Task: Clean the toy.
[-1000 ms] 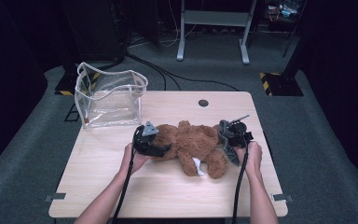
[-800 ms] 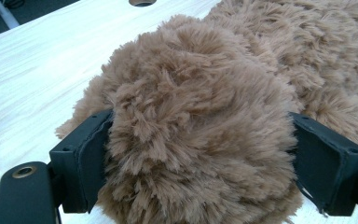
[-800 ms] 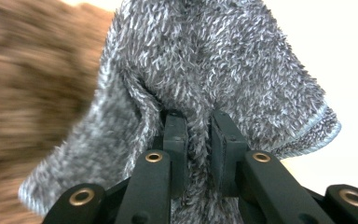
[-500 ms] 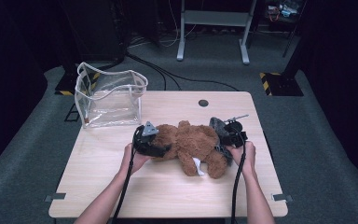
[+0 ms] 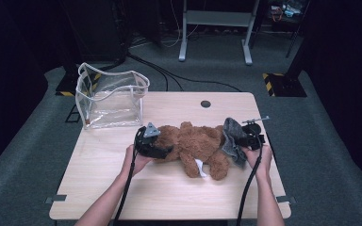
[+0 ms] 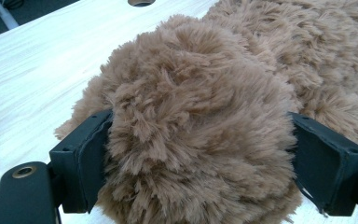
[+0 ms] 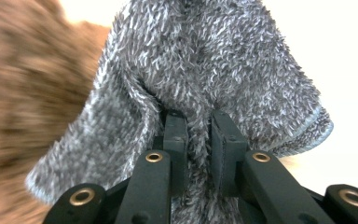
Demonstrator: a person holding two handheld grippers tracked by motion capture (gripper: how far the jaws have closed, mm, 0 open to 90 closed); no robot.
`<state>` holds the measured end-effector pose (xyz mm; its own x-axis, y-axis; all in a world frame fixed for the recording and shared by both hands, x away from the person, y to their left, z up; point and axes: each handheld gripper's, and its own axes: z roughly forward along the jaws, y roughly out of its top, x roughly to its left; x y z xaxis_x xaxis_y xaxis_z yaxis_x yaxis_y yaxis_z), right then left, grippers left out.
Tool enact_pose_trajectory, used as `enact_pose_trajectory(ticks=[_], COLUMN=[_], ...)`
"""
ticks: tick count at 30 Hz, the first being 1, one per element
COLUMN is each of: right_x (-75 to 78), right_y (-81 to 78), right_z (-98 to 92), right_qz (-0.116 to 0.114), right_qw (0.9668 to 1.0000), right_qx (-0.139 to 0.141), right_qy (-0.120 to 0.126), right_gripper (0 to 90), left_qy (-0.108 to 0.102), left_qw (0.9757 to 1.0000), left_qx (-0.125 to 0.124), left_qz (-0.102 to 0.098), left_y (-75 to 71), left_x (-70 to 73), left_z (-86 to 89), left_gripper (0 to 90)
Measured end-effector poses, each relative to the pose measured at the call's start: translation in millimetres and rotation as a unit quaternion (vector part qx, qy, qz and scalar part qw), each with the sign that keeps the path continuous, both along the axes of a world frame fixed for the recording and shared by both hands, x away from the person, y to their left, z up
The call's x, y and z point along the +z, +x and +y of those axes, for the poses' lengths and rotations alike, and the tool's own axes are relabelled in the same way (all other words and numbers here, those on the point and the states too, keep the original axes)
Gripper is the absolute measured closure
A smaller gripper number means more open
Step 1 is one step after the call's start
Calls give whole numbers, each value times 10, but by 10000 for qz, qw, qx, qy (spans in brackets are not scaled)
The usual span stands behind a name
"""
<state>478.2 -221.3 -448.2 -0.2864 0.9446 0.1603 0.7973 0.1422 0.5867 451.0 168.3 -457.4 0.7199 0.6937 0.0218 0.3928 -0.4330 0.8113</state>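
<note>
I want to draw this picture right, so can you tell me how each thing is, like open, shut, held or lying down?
Fluffy brown teddy bear: lying on the table, one end squeezed.
Grey fuzzy cloth: pinched, lifted at the bear's other end.
Clear plastic bag with white trim: standing upright, top open.
Left tool: shut on the bear.
Right tool: shut on the cloth.
Light wooden table: bearing everything.

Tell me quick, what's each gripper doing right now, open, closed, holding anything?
Left gripper: jaws wide, clamped on the brown teddy bear.
Right gripper: closed, pinching a fold of the grey fuzzy cloth.
</note>
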Motion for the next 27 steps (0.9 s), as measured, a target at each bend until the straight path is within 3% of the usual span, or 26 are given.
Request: enact_pose_trajectory(ticks=[3,4,8,10,12,17,20,23,26,27], right_x=[96,107,157,141,74,-77,-199,-280,-353,-355], right_y=[-107,-116,-122,-87,-23,58,88,116,139,138], right_z=[-41,-29,162,270,392,492,523,553,558,542], right_qz=[-147,-289,-272,-236,-141,43,336,419,635,648], right_qw=[9979,9966,9931,9933,9941,9951,9944,9945,9902,9904], right_qx=[177,341,707,831,966,974,997,888,845,858], right_qy=[603,689,894,771,468,139,-111,-368,-917,-873], right_gripper=[783,783,783,784,785,790,790,791,789,789], left_qy=[-42,-26,-20,-15,-18,-33,-40,-49,-16,-19], left_qw=[10000,10000,10000,10000,10000,10000,10000,10000,10000,10000], left_qx=[-10,-9,-7,-5,3,5,0,0,-10,-10], left_qz=[-7,-1,-2,-1,-1,-4,-7,-11,-5,0], left_y=[6,5,6,5,4,7,8,7,4,4], left_x=[-5,-3,-4,-4,-3,-7,-7,-8,-4,-3], left_z=[3,3,0,0,1,-2,-2,0,5,8], left_gripper=[146,146,146,146,146,146,146,146,146,146])
